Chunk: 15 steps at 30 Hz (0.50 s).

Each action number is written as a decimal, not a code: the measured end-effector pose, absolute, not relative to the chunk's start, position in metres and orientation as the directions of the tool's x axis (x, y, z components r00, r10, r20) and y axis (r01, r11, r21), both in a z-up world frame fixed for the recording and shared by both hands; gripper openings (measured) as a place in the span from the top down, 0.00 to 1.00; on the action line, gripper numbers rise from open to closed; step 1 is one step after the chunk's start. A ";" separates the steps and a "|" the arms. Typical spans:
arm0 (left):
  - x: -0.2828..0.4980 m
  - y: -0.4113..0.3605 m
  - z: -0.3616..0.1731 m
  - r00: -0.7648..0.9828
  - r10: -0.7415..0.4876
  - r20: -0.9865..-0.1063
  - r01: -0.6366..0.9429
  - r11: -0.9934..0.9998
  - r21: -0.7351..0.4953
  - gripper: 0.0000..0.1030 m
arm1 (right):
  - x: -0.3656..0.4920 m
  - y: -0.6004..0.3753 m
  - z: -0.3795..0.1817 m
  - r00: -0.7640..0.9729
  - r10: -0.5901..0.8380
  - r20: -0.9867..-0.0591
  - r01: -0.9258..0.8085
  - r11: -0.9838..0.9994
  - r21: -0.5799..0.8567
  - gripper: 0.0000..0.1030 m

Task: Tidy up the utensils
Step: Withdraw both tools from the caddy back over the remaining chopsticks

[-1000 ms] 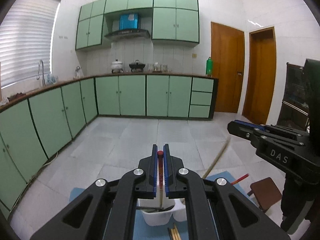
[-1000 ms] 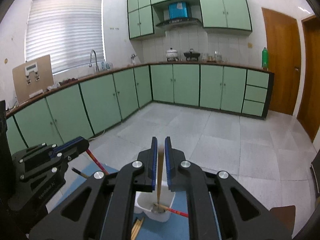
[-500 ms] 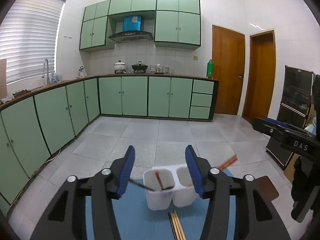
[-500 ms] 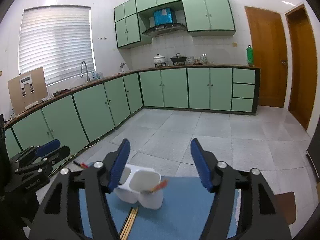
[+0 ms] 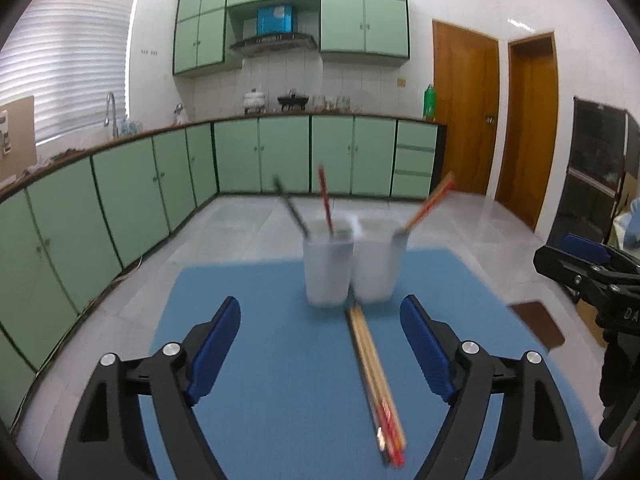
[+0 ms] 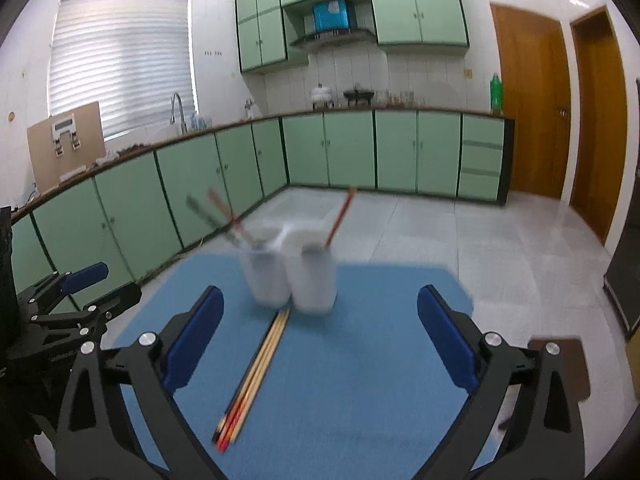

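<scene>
A white two-cup utensil holder (image 5: 352, 264) (image 6: 294, 280) stands on a blue mat (image 5: 280, 420) (image 6: 352, 380). Its left cup holds a black utensil (image 5: 290, 208) and a red-handled one (image 5: 326, 204); its right cup holds a chopstick with a red top (image 5: 430, 200) (image 6: 340, 216). A bundle of several chopsticks (image 5: 374, 376) (image 6: 256, 376) lies on the mat in front of the holder. My left gripper (image 5: 320, 356) is open and empty, behind the bundle. My right gripper (image 6: 320, 340) is open and empty, also short of the holder.
Green kitchen cabinets (image 5: 280, 156) line the far wall and left side. Two wooden doors (image 5: 496, 128) are at the right. A brown stool (image 5: 538, 320) (image 6: 560, 364) stands right of the mat. The right gripper shows in the left wrist view (image 5: 592, 276), the left one in the right wrist view (image 6: 68, 300).
Both grippers opened and let go of the utensils, which now stand in the holder. Both grippers pulled back and down, so the holder looks farther and the chopstick bundle is in full view.
</scene>
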<state>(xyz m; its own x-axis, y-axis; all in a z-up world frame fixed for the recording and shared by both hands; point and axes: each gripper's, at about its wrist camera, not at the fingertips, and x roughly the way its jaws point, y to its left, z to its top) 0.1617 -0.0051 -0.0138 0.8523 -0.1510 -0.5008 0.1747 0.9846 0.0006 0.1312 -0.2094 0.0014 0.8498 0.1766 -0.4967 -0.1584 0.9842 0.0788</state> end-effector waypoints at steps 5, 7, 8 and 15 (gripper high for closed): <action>0.147 0.003 -0.065 0.788 -0.117 -0.605 0.150 0.989 0.003 0.22 | 0.115 -0.195 -0.054 0.774 0.170 -0.610 -0.144 0.985 0.093 0.08; 0.147 0.006 -0.080 0.764 -0.104 -0.637 0.139 0.990 0.005 0.22 | 0.112 -0.189 -0.073 0.741 0.175 -0.648 -0.140 0.984 0.107 0.08; 0.147 0.009 -0.088 0.753 -0.096 -0.651 0.134 0.991 0.008 0.22 | 0.111 -0.186 -0.082 0.727 0.175 -0.664 -0.136 0.985 0.111 0.08; 0.139 0.012 -0.121 0.698 -0.080 -0.712 0.124 0.992 0.010 0.22 | 0.114 -0.164 -0.118 0.664 0.172 -0.727 -0.145 0.984 0.100 0.08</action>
<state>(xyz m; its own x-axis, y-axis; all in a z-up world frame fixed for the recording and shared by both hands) 0.1388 0.0118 -0.1212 0.6980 -0.0803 -0.7115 0.1243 0.9922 0.0099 0.1139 -0.1636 -0.1181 0.6642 0.1722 -0.7275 -0.1453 0.9843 0.1003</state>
